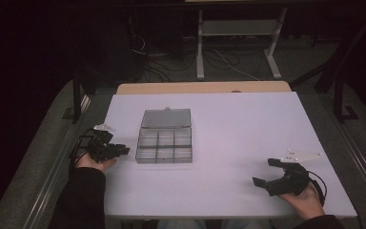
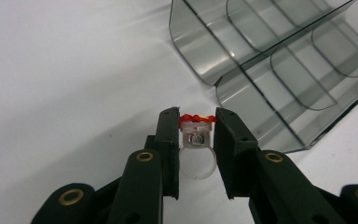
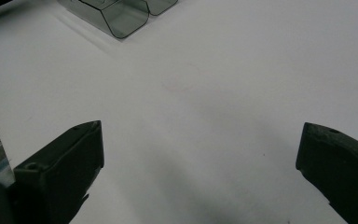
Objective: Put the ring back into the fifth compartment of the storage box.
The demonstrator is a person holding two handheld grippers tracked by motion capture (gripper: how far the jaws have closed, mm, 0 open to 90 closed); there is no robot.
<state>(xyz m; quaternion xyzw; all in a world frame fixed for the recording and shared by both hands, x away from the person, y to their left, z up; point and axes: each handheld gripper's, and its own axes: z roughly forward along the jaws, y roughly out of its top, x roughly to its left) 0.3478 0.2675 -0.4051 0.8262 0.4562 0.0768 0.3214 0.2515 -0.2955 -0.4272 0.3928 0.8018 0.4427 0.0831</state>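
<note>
Closest to the person, the right gripper (image 1: 268, 173) sits near the front right corner of the white table (image 1: 248, 124), held in the right hand (image 1: 307, 200), and its jaws are spread wide with just bare tabletop between them (the right gripper view makes that pretty obvious). Over at the table's left edge, the left gripper (image 1: 124, 150) is in the left hand (image 1: 95, 163), and it's pinching a small clear plastic ring with a red top (image 2: 196, 135). The pads press on both sides of the ring's head, while the band hangs lower between the jaws. Looks like there's a tiny silver bit inside the head, but it's too small to be sure. Just beyond that gripper's tips sits a smoky transparent plastic compartment box (image 1: 164, 144), lid flipped open toward the far side, well apart from the right gripper.
</note>
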